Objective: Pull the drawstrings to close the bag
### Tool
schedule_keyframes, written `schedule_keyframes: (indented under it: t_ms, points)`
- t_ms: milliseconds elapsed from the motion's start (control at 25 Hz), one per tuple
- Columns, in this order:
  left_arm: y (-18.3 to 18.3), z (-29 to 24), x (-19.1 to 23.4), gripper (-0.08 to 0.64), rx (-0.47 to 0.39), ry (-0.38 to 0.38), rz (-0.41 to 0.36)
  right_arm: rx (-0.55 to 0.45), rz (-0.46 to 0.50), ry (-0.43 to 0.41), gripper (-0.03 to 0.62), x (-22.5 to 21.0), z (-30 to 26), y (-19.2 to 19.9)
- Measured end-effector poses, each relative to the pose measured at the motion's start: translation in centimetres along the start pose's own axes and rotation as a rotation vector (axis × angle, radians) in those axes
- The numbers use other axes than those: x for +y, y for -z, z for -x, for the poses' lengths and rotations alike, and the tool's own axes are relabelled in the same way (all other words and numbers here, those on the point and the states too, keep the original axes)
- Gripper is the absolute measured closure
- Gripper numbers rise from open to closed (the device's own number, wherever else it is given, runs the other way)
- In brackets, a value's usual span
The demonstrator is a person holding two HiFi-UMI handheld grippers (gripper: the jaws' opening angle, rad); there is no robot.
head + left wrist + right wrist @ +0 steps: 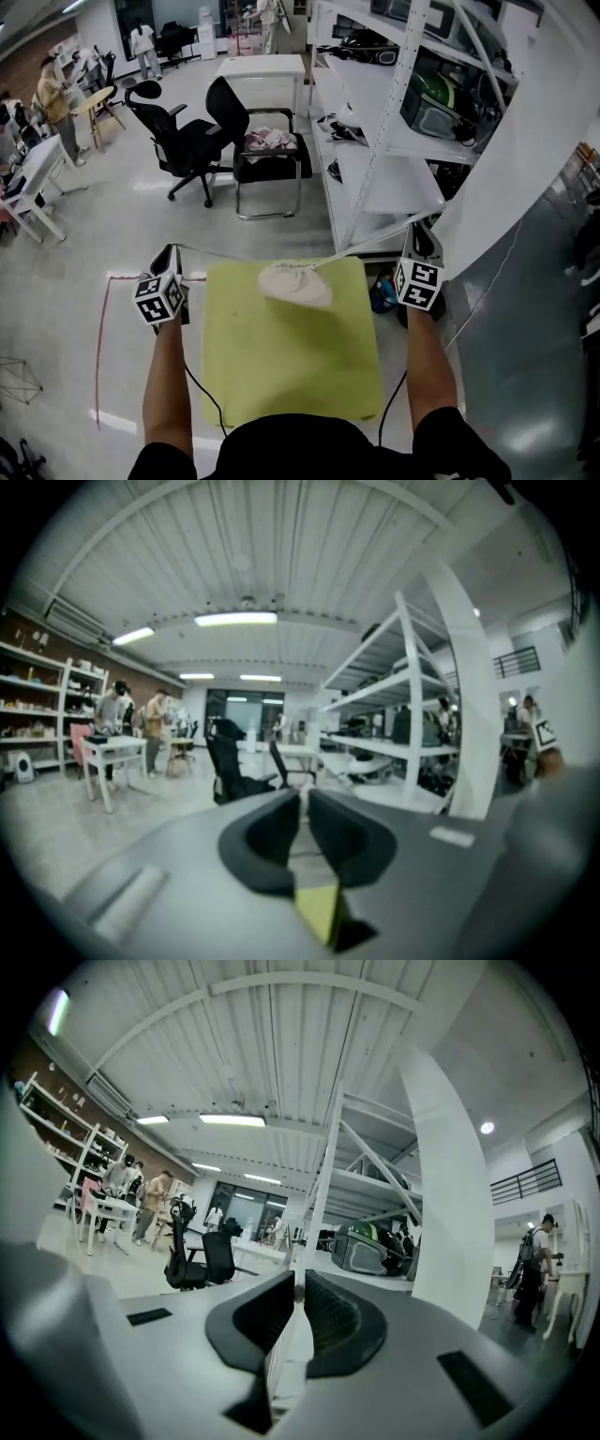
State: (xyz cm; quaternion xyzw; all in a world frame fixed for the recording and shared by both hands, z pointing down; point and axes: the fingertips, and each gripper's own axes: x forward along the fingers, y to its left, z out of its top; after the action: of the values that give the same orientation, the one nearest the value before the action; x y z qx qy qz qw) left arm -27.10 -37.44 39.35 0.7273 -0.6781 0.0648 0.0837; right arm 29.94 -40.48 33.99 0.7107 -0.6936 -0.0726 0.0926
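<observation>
White shelving [370, 103] stands upper right of the green table [291, 375]. The bag [295, 283] lies crosswise. The left gripper [303, 797] and right gripper [299, 1281] apparently clench its drawstrings [366, 245].

The bag [295, 283] lies on the desk's [291, 384] far edge, its drawstrings [366, 243] running left to the left hand-held gripper [169, 251] and right to the right hand-held gripper [419, 236], shelves [384, 187] behind.

Readable text, labels, brands, numbers, signs: none that you can make out in any view.
</observation>
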Motion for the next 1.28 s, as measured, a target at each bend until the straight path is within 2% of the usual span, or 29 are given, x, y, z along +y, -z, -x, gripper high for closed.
schedule_keyframes:
  t_ms: [160, 320, 560, 720, 1040, 1280]
  points:
    - [-2.3, 1.0, -1.6, 0.522, -0.053, 0.016, -0.021, -0.068, 0.033, -0.032, 0.558, 1.0, 0.7, -3.4]
    - [0.2, 2.9, -3.1, 0.522, -0.03, 0.043, -0.07, -0.038, 0.05, -0.103, 0.558, 3.2, 3.7, -1.6]
    - [8.9, 4.9, -3.7, 0.521, 0.137, 0.035, -0.041, 0.122, 0.051, -0.207, 0.558, 7.6, 8.0, 6.1]
    - [13.0, 5.5, -4.3, 0.52, 0.244, 0.053, -0.072, 0.206, 0.036, -0.236, 0.558, 9.6, 9.6, 9.9]
    - [20.1, 7.7, -6.0, 0.518, 0.393, 0.072, -0.108, 0.364, -0.006, -0.269, 0.558, 11.3, 13.9, 17.0]
    - [26.0, 9.7, -7.1, 0.513, 0.521, 0.082, -0.158, 0.44, 0.01, -0.396, 0.558, 14.5, 16.0, 21.8]
